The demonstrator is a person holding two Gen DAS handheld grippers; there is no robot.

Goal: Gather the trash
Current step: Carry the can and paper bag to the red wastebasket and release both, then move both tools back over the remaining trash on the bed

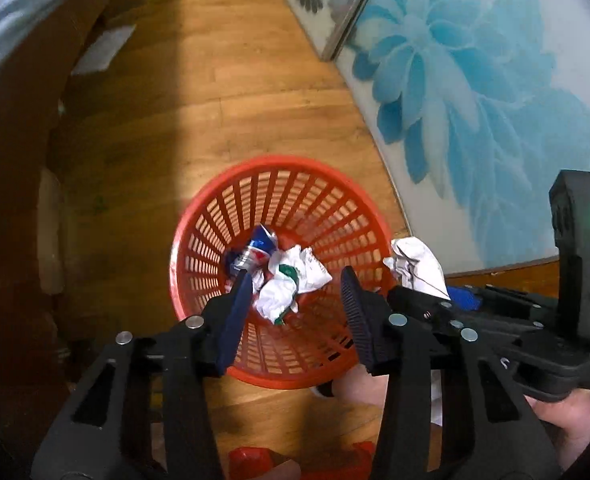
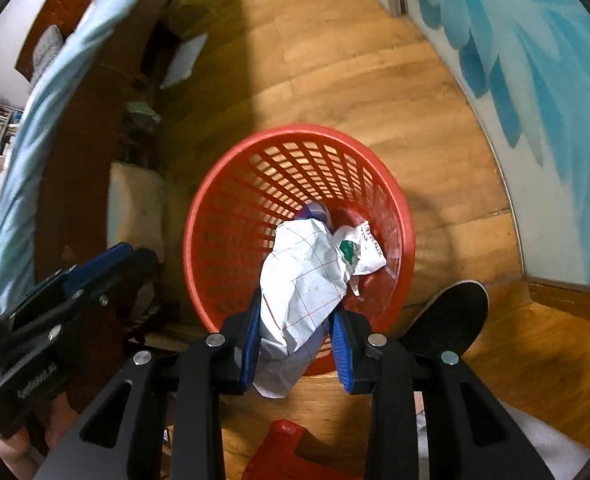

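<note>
**Now over the red basket, one paper still in my grip**

Below me stands the red slatted basket point(image 1: 279, 272) on the wooden floor point(image 1: 223, 80), close to the sliding door point(image 1: 475, 80) with its big blue flower print. Both my tools point steeply down at it.

My left gripper point(image 1: 299, 312) hangs over the basket's near rim with its jaws apart; nothing lies between the ribbed pads point(image 1: 359, 320), and through the gap I see straight into the basket. At the bottom rest a crushed blue and silver can point(image 1: 257, 250) and a crumpled white wrapper with a green mark point(image 1: 291, 284), touching each other.

My right gripper point(image 2: 295, 340) has its jaws clamped on a crumpled sheet of white paper with thin red grid lines point(image 2: 303, 284). The blue pads press it from both sides, and the wad bulges out above and below them. It hangs over the near side of the basket, partly hiding the can. In the left view the same paper point(image 1: 415, 268) shows just beyond the basket's right rim, at the tip of the right tool.

A black shoe point(image 2: 451, 320) stands on the floor just beside the basket, on the right. A bed with pale blue bedding point(image 2: 55, 100) lies along the left.
</note>
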